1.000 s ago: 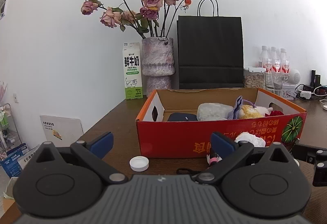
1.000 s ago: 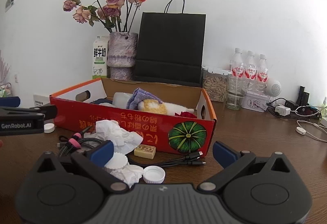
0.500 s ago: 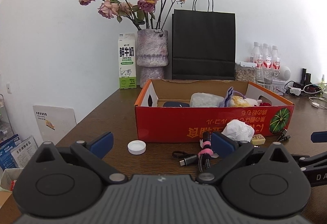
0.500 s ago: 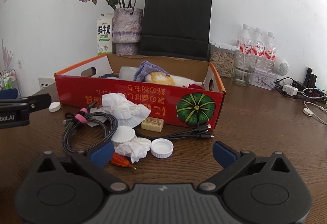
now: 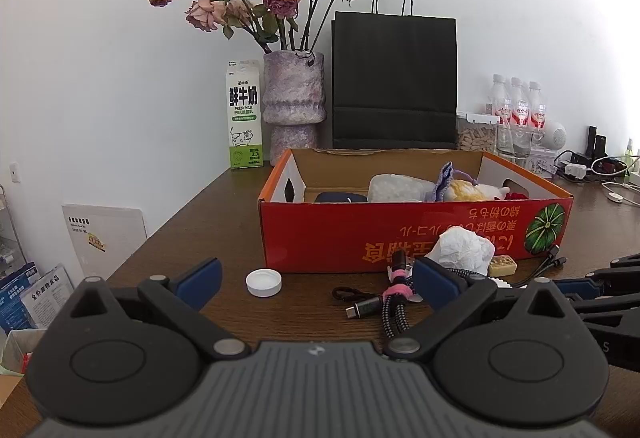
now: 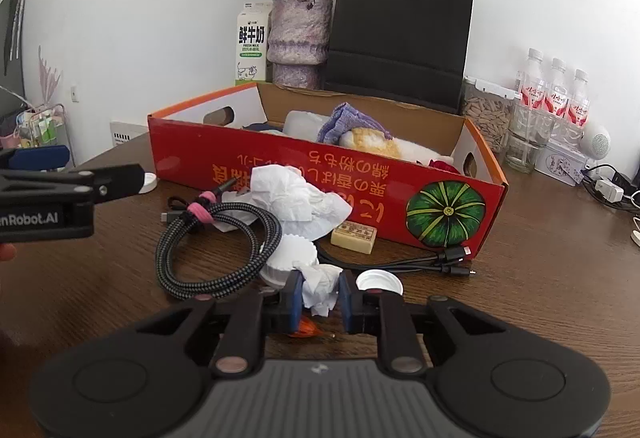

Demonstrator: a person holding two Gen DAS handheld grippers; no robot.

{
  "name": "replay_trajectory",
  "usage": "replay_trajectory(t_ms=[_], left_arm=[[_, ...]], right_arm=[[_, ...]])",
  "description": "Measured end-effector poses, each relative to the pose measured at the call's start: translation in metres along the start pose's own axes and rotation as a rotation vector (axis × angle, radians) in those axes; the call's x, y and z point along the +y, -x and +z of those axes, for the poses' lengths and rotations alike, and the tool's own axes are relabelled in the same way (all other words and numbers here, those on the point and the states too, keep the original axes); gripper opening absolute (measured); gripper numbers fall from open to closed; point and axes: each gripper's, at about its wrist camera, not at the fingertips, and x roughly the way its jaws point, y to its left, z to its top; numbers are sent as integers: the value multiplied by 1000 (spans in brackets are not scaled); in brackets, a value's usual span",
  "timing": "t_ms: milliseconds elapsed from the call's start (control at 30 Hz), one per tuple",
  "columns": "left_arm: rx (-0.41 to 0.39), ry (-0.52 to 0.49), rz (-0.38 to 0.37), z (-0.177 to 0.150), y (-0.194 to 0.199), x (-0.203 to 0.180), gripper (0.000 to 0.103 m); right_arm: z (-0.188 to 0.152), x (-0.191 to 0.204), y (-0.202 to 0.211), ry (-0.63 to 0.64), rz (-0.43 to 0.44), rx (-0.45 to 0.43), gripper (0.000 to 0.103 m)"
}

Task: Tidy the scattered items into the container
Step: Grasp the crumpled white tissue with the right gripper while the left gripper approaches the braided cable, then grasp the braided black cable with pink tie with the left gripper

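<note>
The red cardboard box (image 6: pixel 280 166) stands open on the brown table and holds cloths and a plush. In front of it lie a large crumpled tissue (image 6: pixel 296 198), a coiled braided cable (image 6: pixel 216 250), a yellow block (image 6: pixel 354 236), a black cable (image 6: pixel 440 262) and a white cap (image 6: pixel 378 282). My right gripper (image 6: pixel 320 296) is low over the table, its jaws closing on a small crumpled tissue (image 6: pixel 320 286) that touches both pads. My left gripper (image 5: pixel 316 278) stands open with nothing in it, hovering short of another white cap (image 5: pixel 263 282).
Behind the box stand a milk carton (image 5: pixel 245 114), a vase of dried roses (image 5: pixel 294 102) and a black paper bag (image 5: pixel 394 78). Water bottles (image 6: pixel 554 98), a jar and chargers with cords fill the back right. The table's left edge (image 5: pixel 160 234) drops to papers below.
My right gripper tilted down toward the table and its jaws went from wide open to nearly together around the small tissue. The left gripper's view shifted slightly; its jaws stayed open.
</note>
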Motion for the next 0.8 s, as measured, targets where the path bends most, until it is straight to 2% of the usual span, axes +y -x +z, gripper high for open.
replay_trajectory(t_ms=[233, 533, 667, 800], left_arm=[[29, -4, -16, 0, -4, -1, 103], [95, -33, -54, -3, -9, -18, 103], [145, -59, -110, -1, -14, -35, 103], [203, -98, -105, 1, -23, -52, 103]], right_arm=[[-2, -6, 13, -38, -22, -76, 16], [-2, -19, 17, -89, -57, -114, 16], [-3, -27, 18, -98, -76, -126, 17], [-4, -39, 18, -121, -96, -129, 17]])
